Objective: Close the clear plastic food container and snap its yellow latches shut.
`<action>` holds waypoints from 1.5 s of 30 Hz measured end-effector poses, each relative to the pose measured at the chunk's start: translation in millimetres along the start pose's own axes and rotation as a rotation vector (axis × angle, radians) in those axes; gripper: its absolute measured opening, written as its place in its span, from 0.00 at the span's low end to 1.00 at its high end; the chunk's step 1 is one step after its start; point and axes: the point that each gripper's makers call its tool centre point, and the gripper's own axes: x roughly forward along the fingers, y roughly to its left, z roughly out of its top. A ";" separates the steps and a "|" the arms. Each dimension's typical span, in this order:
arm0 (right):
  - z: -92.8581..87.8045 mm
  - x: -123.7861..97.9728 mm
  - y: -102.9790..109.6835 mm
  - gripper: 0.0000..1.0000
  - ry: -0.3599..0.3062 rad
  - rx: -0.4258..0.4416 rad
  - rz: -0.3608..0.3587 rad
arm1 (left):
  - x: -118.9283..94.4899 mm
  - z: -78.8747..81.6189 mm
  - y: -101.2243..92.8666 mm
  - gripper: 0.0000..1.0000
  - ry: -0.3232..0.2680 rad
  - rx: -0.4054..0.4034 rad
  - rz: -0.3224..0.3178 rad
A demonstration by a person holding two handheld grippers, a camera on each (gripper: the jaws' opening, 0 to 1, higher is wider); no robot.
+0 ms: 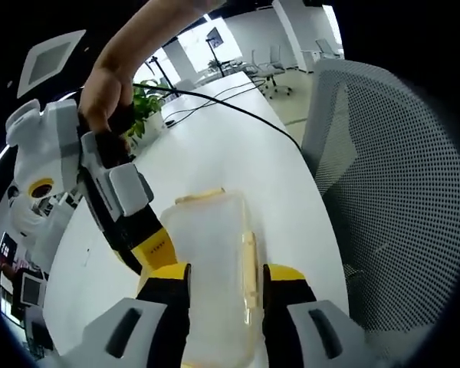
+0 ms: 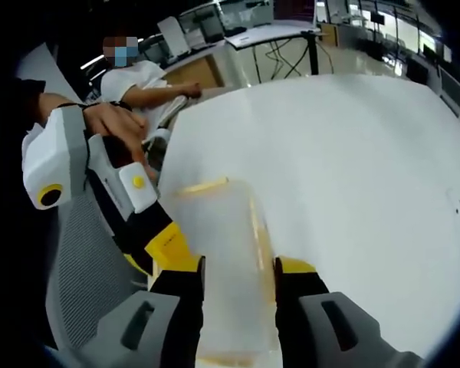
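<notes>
On the white table (image 1: 238, 161), the clear container (image 1: 215, 261) lies between my two claws, one working from each end. My left gripper (image 1: 226, 295) stands spread, jaws straddling the box; my right gripper (image 2: 239, 290) is spread the same way around it. I judge the box light, thin-walled and slippery, likely to skate if pushed. Its lid looks down already. The yellow latches (image 1: 249, 264) run along the rim: I'd press there, bracing the opposite side.

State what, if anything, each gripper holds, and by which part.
Both the left gripper and the right gripper straddle the container from opposite ends, jaws against its long sides. Whether either truly clamps it cannot be told.
</notes>
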 end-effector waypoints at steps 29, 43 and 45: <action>-5.8 -35.0 -2.2 0.41 -0.150 0.001 -0.157 | -41.2 -15.2 26.8 0.45 -0.046 -0.337 0.144; -21.8 -57.4 3.3 0.52 -0.239 0.003 -0.288 | -49.5 -36.7 35.4 0.60 -0.028 -0.440 0.198; -24.5 -60.6 4.9 0.54 -0.251 0.007 -0.301 | -49.9 -38.4 35.2 0.61 -0.026 -0.446 0.200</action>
